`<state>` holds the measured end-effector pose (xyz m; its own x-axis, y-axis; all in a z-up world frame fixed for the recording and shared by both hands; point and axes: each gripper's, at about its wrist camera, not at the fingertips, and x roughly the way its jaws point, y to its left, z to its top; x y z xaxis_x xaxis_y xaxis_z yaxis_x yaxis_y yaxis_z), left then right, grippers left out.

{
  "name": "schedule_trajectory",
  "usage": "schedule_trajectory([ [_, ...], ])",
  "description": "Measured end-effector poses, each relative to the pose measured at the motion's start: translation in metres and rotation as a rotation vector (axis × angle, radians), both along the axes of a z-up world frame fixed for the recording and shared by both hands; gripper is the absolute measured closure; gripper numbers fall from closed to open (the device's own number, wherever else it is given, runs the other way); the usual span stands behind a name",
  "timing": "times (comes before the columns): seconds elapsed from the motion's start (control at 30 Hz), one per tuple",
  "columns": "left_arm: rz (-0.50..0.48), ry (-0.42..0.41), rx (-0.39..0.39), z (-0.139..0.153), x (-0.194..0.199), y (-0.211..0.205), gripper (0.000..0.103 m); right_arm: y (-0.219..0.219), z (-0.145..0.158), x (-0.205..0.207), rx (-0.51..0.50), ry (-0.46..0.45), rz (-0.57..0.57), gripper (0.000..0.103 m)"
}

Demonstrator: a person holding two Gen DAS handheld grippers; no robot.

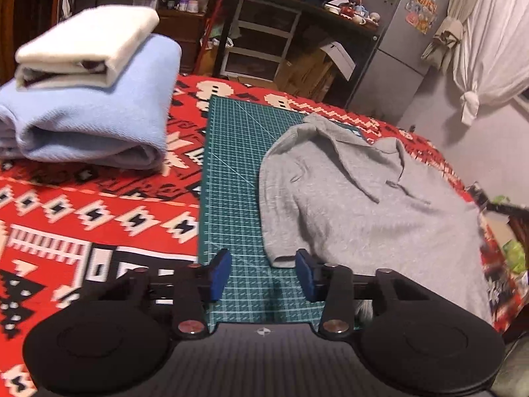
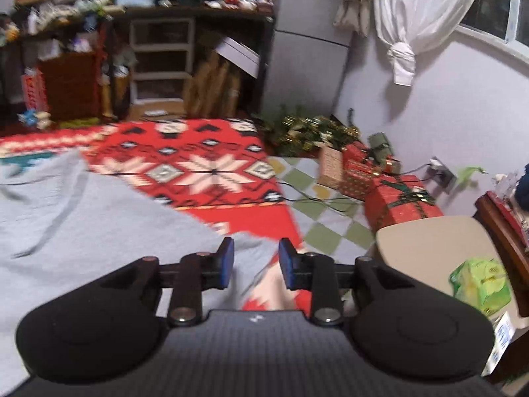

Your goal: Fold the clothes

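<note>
With the grey polo shirt (image 1: pixel 357 205) spread right of centre over the green cutting mat (image 1: pixel 231 172), both the left gripper (image 1: pixel 263 273) and right gripper (image 2: pixel 256 263) gape empty, so a careless pinch could bunch only one layer.

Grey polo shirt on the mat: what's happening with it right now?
The grey polo shirt lies spread, not yet folded, on the green cutting mat over the red patterned blanket. The left gripper sits open at the sleeve cuff, pads not on the cloth. The right gripper is open over the shirt's other edge, holding nothing. A folded white garment and a folded light blue garment are stacked aside.
</note>
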<state>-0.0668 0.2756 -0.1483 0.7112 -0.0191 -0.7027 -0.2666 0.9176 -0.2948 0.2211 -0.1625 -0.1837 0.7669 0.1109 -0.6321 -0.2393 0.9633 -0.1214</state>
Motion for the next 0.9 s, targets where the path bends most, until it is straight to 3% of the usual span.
schedule_trajectory([
  [0.07, 0.014, 0.005, -0.040, -0.004, 0.006, 0.001, 0.069, 0.003, 0.007, -0.029, 0.025, -0.012, 0.025, 0.069],
  [0.17, 0.028, 0.021, -0.037, -0.009, 0.018, -0.003, 0.069, 0.008, 0.014, -0.071, 0.085, -0.020, 0.052, 0.067],
  [0.2, 0.033, 0.027, -0.034, -0.010, 0.022, -0.005, 0.071, 0.009, 0.015, -0.085, 0.105, -0.021, 0.054, 0.066],
  [0.23, 0.031, 0.039, -0.016, -0.012, 0.027, -0.008, 0.082, 0.009, 0.016, -0.097, 0.124, -0.023, 0.055, 0.066],
  [0.27, 0.022, 0.057, 0.011, -0.013, 0.031, -0.011, 0.088, 0.010, 0.017, -0.109, 0.141, -0.027, 0.055, 0.066],
  [0.37, -0.035, 0.100, 0.154, -0.015, 0.042, -0.030, 0.091, 0.016, 0.017, -0.142, 0.170, -0.031, 0.062, 0.066],
  [0.43, -0.082, 0.112, 0.244, -0.015, 0.044, -0.042, 0.099, 0.022, 0.016, -0.158, 0.179, -0.024, 0.078, 0.066],
  [0.53, -0.118, 0.122, 0.335, -0.013, 0.042, -0.052, 0.100, 0.030, 0.013, -0.174, 0.182, -0.010, 0.103, 0.066],
  [0.6, -0.085, 0.109, 0.341, -0.007, 0.035, -0.044, 0.100, 0.034, 0.013, -0.181, 0.184, -0.003, 0.116, 0.066],
  [0.8, 0.053, 0.064, 0.479, 0.024, 0.012, -0.001, 0.100, 0.035, 0.020, -0.181, 0.180, -0.017, 0.146, 0.066],
  [0.9, 0.090, 0.066, 0.510, 0.033, 0.010, 0.022, 0.100, 0.034, 0.022, -0.179, 0.187, -0.018, 0.144, 0.066],
])
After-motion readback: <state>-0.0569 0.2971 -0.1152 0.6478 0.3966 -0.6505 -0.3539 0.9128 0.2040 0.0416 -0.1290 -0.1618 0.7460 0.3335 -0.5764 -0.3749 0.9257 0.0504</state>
